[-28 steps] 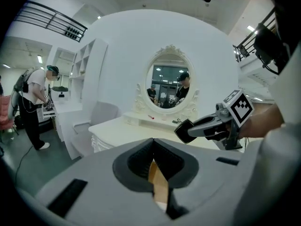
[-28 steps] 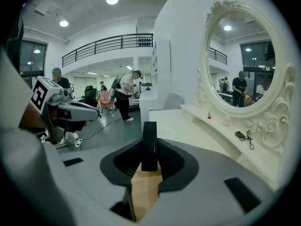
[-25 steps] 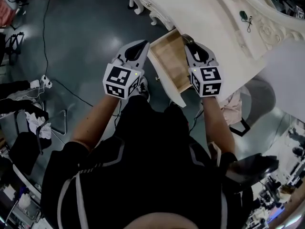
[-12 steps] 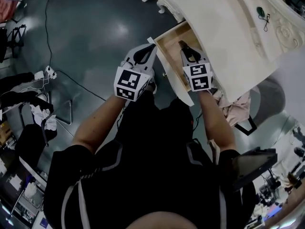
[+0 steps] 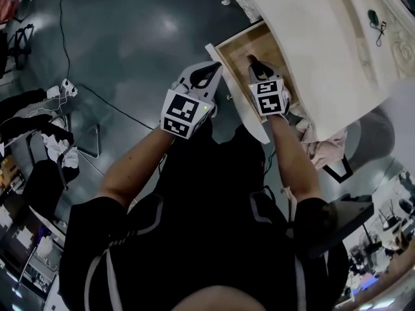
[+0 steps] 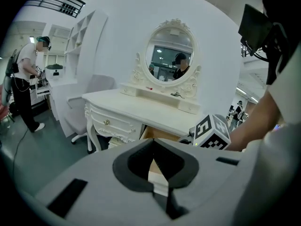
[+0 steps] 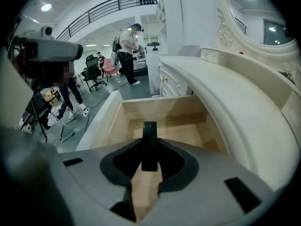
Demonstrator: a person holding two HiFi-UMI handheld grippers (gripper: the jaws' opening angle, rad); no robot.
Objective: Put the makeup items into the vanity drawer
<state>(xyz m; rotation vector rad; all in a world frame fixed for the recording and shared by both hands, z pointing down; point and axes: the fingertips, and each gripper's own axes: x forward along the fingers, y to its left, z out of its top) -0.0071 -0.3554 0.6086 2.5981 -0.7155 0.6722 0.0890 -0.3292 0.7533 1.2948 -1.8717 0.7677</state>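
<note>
The vanity drawer (image 5: 256, 44) stands pulled out, its pale wooden floor (image 7: 188, 131) bare. My right gripper (image 5: 254, 62) reaches down into it, shut on a slim black makeup item (image 7: 149, 147) that stands upright between the jaws, just above the drawer floor. My left gripper (image 5: 211, 71) hangs beside the white drawer front (image 5: 237, 102), outside the drawer, jaws shut with nothing between them. In the left gripper view the fingertips (image 6: 153, 141) meet in front of the drawer (image 6: 157, 134) and the right gripper's marker cube (image 6: 211, 132).
The white vanity top (image 5: 324, 37) overhangs the drawer's far side, and a small dark item with a cord (image 5: 375, 18) lies on it. An oval mirror (image 6: 171, 55) stands at its back. Pinkish cloth (image 5: 324, 144) lies under the vanity. People (image 7: 127, 55) stand farther off.
Both grippers have come down toward the drawer. The right one has carried the black item from above the drawer's edge into the drawer. The left one has closed in on the drawer front.
</note>
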